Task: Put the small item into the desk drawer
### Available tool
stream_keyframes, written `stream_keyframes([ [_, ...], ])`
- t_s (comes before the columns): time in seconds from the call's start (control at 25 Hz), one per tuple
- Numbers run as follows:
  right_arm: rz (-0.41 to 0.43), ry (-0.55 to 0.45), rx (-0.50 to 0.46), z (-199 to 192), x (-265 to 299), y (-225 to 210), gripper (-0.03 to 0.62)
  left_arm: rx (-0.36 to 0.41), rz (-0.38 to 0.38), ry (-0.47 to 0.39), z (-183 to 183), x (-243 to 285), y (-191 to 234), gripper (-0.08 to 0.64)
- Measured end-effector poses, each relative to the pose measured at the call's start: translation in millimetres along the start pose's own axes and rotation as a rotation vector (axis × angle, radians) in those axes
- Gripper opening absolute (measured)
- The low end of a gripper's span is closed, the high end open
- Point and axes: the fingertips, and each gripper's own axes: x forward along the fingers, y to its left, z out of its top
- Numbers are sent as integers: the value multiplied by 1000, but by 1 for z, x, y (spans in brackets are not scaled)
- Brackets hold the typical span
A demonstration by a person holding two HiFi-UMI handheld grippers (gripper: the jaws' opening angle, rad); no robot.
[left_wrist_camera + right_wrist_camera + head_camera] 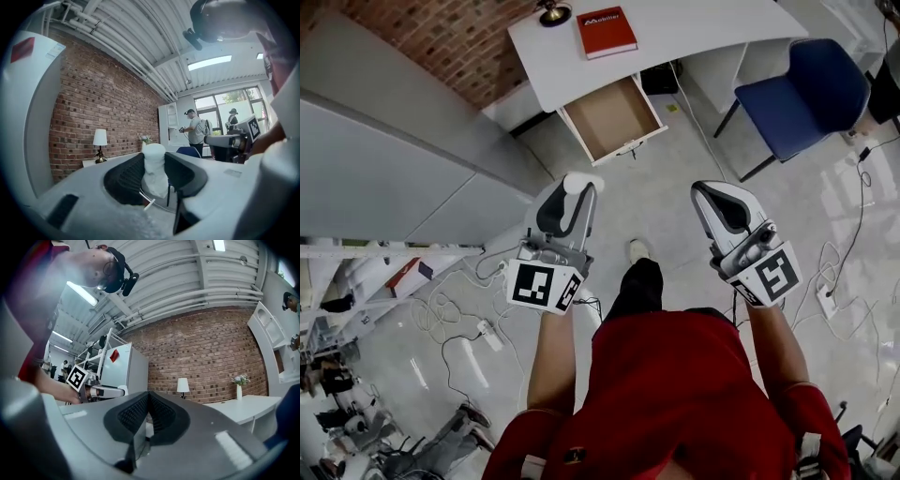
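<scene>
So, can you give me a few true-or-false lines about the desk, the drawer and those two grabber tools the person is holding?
1. The desk drawer is pulled open. True.
2. The left gripper is shut on a small white item. True.
3. The book lies inside the drawer. False: the red book lies on top of the desk, and the drawer looks empty.
4. The right gripper holds a second item. False: its jaws are together with nothing between them.
5. A blue chair stands beside the desk. True.
</scene>
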Motion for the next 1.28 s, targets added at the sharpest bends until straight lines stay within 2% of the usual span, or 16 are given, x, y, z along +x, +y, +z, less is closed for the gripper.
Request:
stream_keyframes([
  [0.24, -3, 61, -1, -25, 89, -42, 12, -39, -60, 49, -31, 66, 68, 137],
  [0.56, -12, 119, 1, -51, 160, -79, 12, -97, -126, 136, -85, 130, 122, 137],
  [0.92, -8, 171, 9, -91, 202, -124, 12, -176, -125, 281, -161, 183, 156, 137],
  [1.28, 32, 203, 35, -138, 237, -183, 12, -230, -77, 455, -249, 250, 184, 138],
])
